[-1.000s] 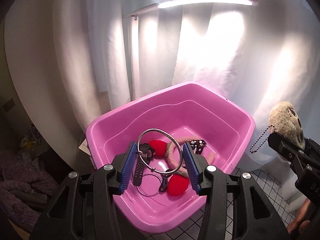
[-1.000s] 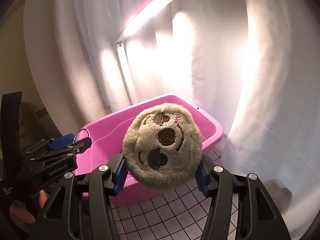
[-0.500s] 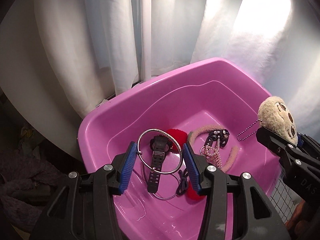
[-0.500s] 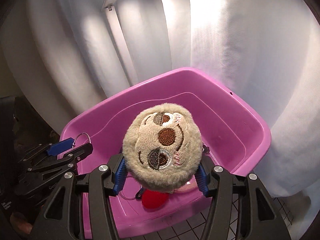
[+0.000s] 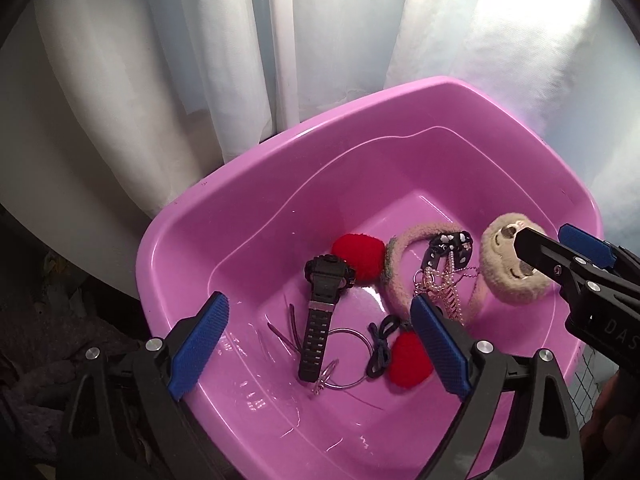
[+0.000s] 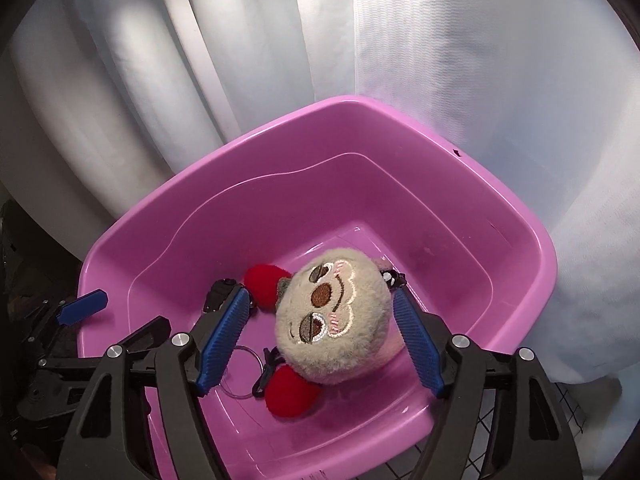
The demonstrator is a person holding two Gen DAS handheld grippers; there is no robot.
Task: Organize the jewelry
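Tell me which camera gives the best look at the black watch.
The left wrist view: the black watch lies whole on the pink tub floor, case and strap exposed. The right wrist view shows only its case, behind a blue finger.

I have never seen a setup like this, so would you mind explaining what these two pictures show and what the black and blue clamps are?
They are handheld two-finger grippers, one in each of a person's hands, each carrying a camera that looks along its fingers. Both views look down into a pink tub. In the left view, the left gripper stands open over a black watch, a thin metal ring and red pompoms. In the right view, the right gripper has just been opening; the plush face charm sits between its pads, seemingly released.
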